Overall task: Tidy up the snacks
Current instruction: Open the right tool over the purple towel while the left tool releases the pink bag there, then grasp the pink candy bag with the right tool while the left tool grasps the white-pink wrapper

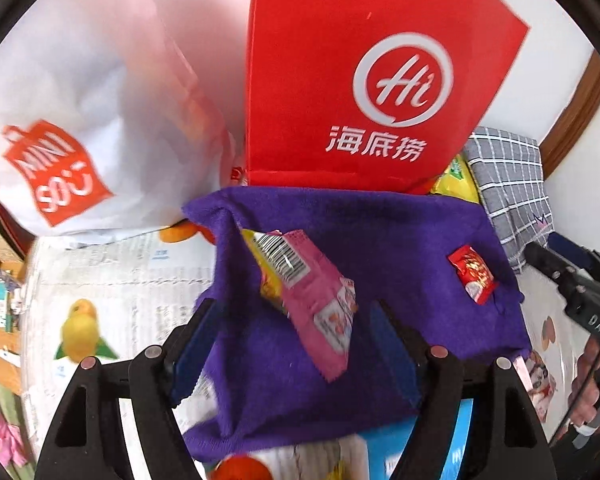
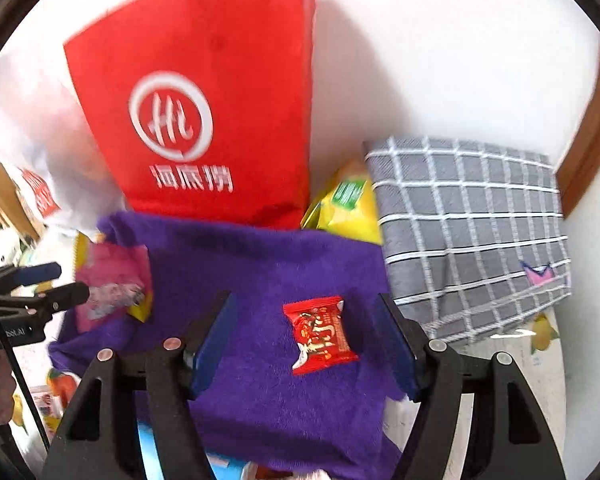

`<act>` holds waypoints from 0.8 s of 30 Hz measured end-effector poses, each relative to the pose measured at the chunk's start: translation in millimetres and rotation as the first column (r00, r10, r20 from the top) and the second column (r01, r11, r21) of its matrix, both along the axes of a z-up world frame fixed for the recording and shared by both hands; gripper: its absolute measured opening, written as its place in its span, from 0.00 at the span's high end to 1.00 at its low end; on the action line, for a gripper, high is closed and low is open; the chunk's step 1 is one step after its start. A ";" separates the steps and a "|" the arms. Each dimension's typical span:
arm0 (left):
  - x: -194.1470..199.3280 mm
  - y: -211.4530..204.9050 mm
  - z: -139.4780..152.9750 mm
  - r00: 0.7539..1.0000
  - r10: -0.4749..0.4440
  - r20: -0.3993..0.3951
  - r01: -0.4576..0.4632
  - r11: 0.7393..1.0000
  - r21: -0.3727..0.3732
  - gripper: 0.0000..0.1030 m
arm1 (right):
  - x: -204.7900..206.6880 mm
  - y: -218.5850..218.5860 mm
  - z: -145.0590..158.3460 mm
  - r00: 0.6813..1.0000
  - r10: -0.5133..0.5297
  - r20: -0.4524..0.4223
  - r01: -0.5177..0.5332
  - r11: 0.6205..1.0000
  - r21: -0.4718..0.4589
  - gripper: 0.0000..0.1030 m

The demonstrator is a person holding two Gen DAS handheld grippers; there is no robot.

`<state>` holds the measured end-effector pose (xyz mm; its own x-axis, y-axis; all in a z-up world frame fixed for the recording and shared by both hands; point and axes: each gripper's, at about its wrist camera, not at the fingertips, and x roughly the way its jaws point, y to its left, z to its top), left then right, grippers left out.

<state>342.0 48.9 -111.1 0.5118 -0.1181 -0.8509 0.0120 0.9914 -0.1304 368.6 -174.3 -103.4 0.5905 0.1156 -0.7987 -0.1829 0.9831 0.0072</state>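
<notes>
- Step in hand, by the look of it: both snacks set down on the purple cloth (image 1: 380, 240), each hand-held gripper letting go.
- Left hand-held gripper (image 1: 296, 344): jaws spread, pads clear of the pink packet (image 1: 312, 300), which lies between and just ahead of the blue fingers (image 1: 396, 356), tilted, barcode end away.
- Right hand-held gripper (image 2: 304, 344): jaws apart, nothing pinched; red sweet (image 2: 320, 334) flat on the cloth between the fingers, nearer the right one, touching neither.
- Beyond both grippers: red bag (image 2: 204, 100) upright behind the cloth, yellow packet (image 2: 348, 208) beside it to the right, white bag (image 1: 80, 120) to the left.
- Next move, probably: pull clear without snagging the fuzzy cloth, then reach past it for the yellow packet.
- Blurred edges; table beneath the cloth mostly hidden.
</notes>
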 end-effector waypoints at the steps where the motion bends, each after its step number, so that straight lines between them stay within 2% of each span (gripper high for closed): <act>1: -11.0 5.5 7.7 1.000 0.002 0.011 -0.002 1.000 0.003 0.27 | -7.0 -4.3 6.7 1.000 -0.007 0.012 0.007 1.000 -0.002 0.33; 8: -56.1 3.8 28.4 0.999 -0.004 0.046 0.005 1.000 -0.014 0.27 | -60.8 -41.0 28.5 0.993 -0.079 0.090 0.083 0.996 -0.038 0.33; 10: -71.1 1.4 32.5 0.999 -0.003 0.052 0.004 1.000 -0.017 0.27 | -74.5 -52.5 26.4 0.993 -0.089 0.073 0.092 0.995 -0.026 0.34; 14: -96.6 -4.1 36.4 0.998 0.004 0.060 -0.003 1.000 -0.023 0.27 | -103.1 -79.3 15.2 0.991 -0.131 0.029 0.131 0.991 -0.011 0.43; 20: -130.7 -13.9 34.0 0.998 0.004 0.061 -0.003 1.000 -0.027 0.27 | -134.6 -106.8 -14.2 0.990 -0.138 -0.036 0.138 0.990 -0.013 0.43; 24: -145.7 -17.1 29.2 0.999 0.017 0.047 -0.015 0.999 -0.039 0.27 | -143.2 -116.4 -32.8 0.990 -0.131 -0.055 0.132 0.991 0.018 0.43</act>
<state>196.3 31.9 -82.0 0.5536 -0.1414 -0.8207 0.0030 0.9858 -0.1678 225.4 -290.7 -136.1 0.5577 0.0573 -0.8281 -0.0510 0.9981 0.0347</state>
